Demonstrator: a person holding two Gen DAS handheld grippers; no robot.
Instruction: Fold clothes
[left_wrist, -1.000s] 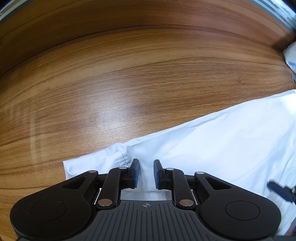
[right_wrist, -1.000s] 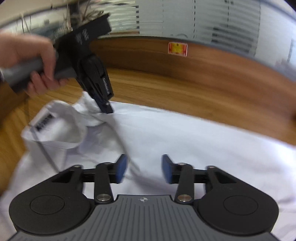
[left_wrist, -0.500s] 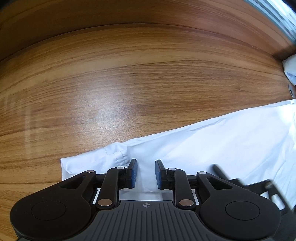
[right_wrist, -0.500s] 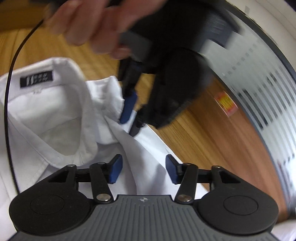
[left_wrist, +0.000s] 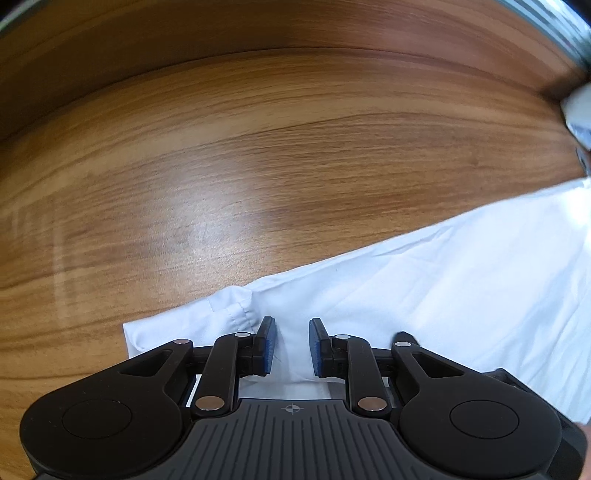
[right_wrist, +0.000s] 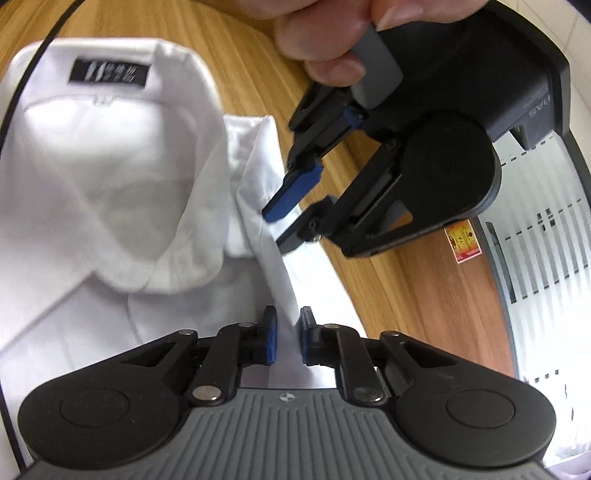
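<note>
**White cotton shirt pinched at the shoulder seam**

White cotton dress shirt (right_wrist: 110, 177) lies spread on the brown wood-grain table (left_wrist: 258, 166), collar with its black label (right_wrist: 110, 72) facing up. The right gripper (right_wrist: 287, 338) has its blue pads nearly closed on a raised fold of the shirt. The left gripper (left_wrist: 291, 345), fingers parted, hovers over the sleeve with nothing between them.
</note>
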